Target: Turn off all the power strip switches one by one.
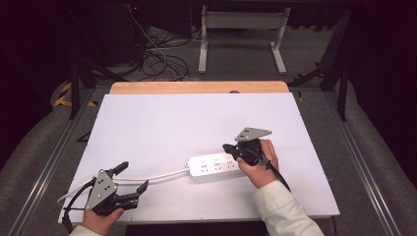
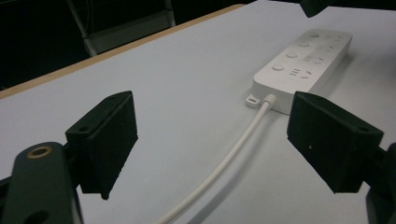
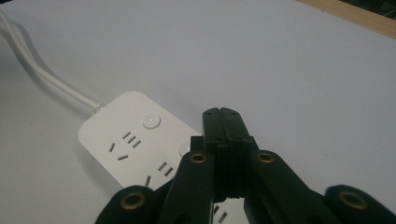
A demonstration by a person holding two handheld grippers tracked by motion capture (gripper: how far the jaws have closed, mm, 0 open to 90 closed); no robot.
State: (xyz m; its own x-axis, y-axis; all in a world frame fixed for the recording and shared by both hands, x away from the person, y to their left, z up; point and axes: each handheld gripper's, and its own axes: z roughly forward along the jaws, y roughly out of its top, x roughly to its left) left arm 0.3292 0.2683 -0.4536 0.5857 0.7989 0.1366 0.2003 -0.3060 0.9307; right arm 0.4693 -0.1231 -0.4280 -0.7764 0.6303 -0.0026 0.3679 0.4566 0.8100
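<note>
In the high view, a white power strip (image 1: pixel 214 164) is seen lying flat on the white table (image 1: pixel 162 123), right of centre and toward the near edge. Its long axis runs roughly left to right, tilted slightly, with the cord end pointing left. The right gripper (image 1: pixel 227 147) is held over the strip's right end, its jaws brought together with nothing between them; whether the tips touch the strip cannot be told here. From the left end a white cable (image 1: pixel 147 177) is led across the table toward the left gripper (image 1: pixel 132 177), whose jaws are spread wide, one on each side of the cable, neither pressing on it.

In the left gripper view, the power strip (image 2: pixel 303 65) is seen ahead and to the right, well beyond the two black, foam-faced pads (image 2: pixel 107 140). It is a smooth, matt plastic block with rounded corners, round buttons and slotted sockets. The round cable (image 2: pixel 229 158) runs back from its near end between the parted jaws.

In the right gripper view, the closed right gripper (image 3: pixel 226 116) is shown just above the power strip (image 3: pixel 126 140), near a round button (image 3: pixel 151 121). The strip stretches away toward the upper left, where the cable (image 3: pixel 51 79) leaves it.
</note>
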